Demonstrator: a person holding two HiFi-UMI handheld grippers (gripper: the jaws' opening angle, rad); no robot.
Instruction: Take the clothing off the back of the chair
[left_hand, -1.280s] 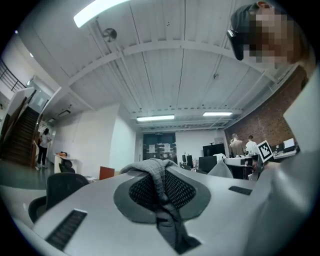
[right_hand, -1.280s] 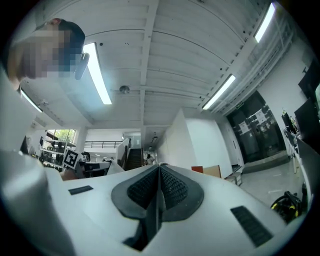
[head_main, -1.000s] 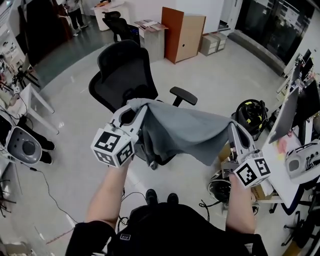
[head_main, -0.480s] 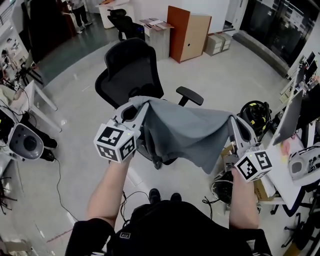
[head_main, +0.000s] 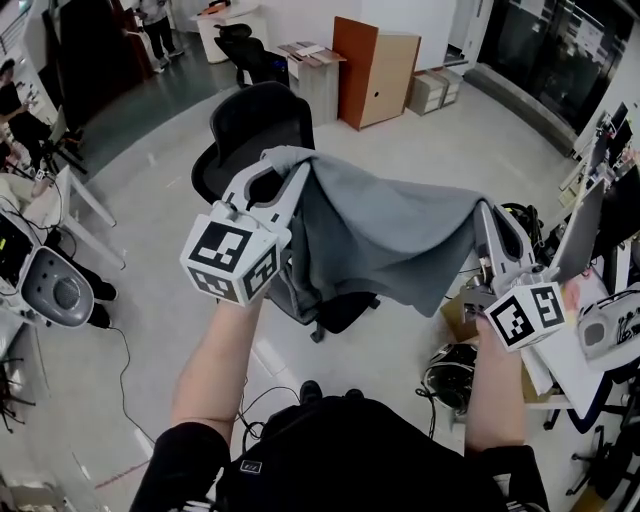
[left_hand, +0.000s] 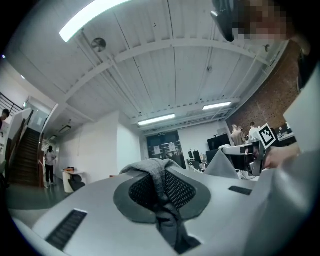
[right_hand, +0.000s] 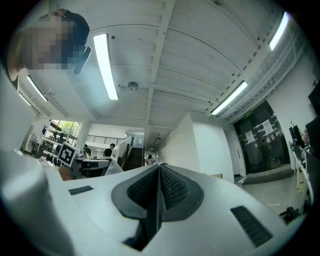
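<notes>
A grey garment (head_main: 390, 240) hangs stretched between my two grippers, above and in front of the black office chair (head_main: 255, 125). My left gripper (head_main: 283, 165) is shut on its left corner, and in the left gripper view the grey fabric (left_hand: 150, 167) bunches out between the pads. At the garment's right corner my right gripper (head_main: 487, 208) is shut too. A thin fold of cloth (right_hand: 156, 210) runs between its pads in the right gripper view. The lower edge of the garment droops over the chair's seat and hides it. The chair's backrest is bare.
A wooden cabinet (head_main: 375, 65) and cardboard boxes (head_main: 430, 90) stand beyond the chair. To the right are a desk with a monitor (head_main: 590, 235) and a dark helmet (head_main: 455, 372) on the floor. A white device (head_main: 50, 285) and cables (head_main: 130, 360) lie at the left.
Both grippers have risen with the garment, which now hangs higher in front of the chair. The cloth stays taut between them.
</notes>
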